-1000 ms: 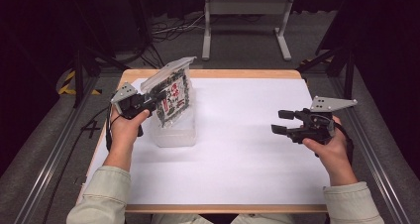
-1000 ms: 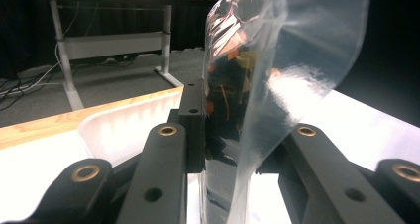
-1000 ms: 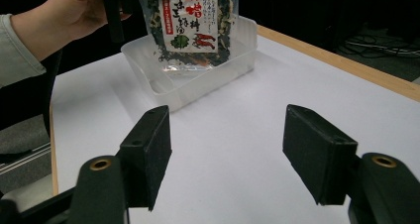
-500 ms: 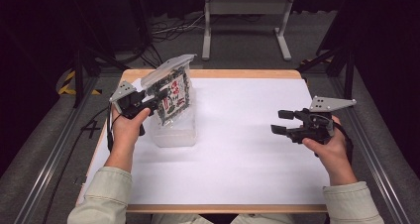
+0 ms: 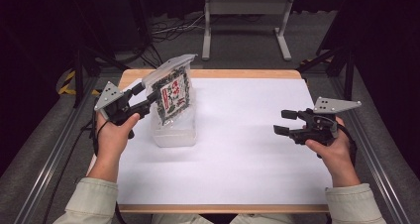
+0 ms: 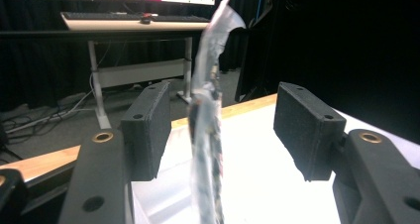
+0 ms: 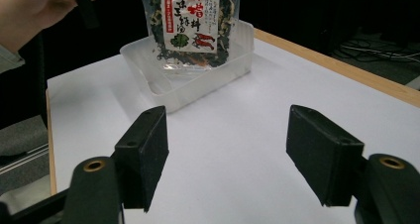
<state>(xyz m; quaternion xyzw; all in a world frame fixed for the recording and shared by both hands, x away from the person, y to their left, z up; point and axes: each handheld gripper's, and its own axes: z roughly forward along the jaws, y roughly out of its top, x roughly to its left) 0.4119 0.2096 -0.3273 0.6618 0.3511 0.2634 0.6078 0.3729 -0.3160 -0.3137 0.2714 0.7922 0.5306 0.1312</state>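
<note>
A clear snack bag [image 5: 173, 92] with a red-and-white label and dark green contents stands upright in a shallow clear plastic container [image 5: 173, 135] at the table's left. My left gripper [image 5: 143, 97] is at the bag's left edge. Its jaws have just been opening. In the left gripper view the bag [image 6: 208, 135] stands edge-on between the parted pads [image 6: 148, 130] and touches neither. My right gripper [image 5: 282, 122] hovers open over the table's right side with nothing in it. It faces the bag [image 7: 195, 21] and container [image 7: 198, 80].
A white sheet [image 5: 247, 149] covers the wooden table. Metal rails run along both sides. A grey metal stand [image 5: 245, 6] and floor cables lie beyond the far edge. A desk with a keyboard [image 6: 133, 18] stands farther back in the left gripper view.
The left gripper's jaws have come off the bag's upper edge, and the hand has drawn back a little to the left. The bag stays standing in the container. The right hand has not moved.
</note>
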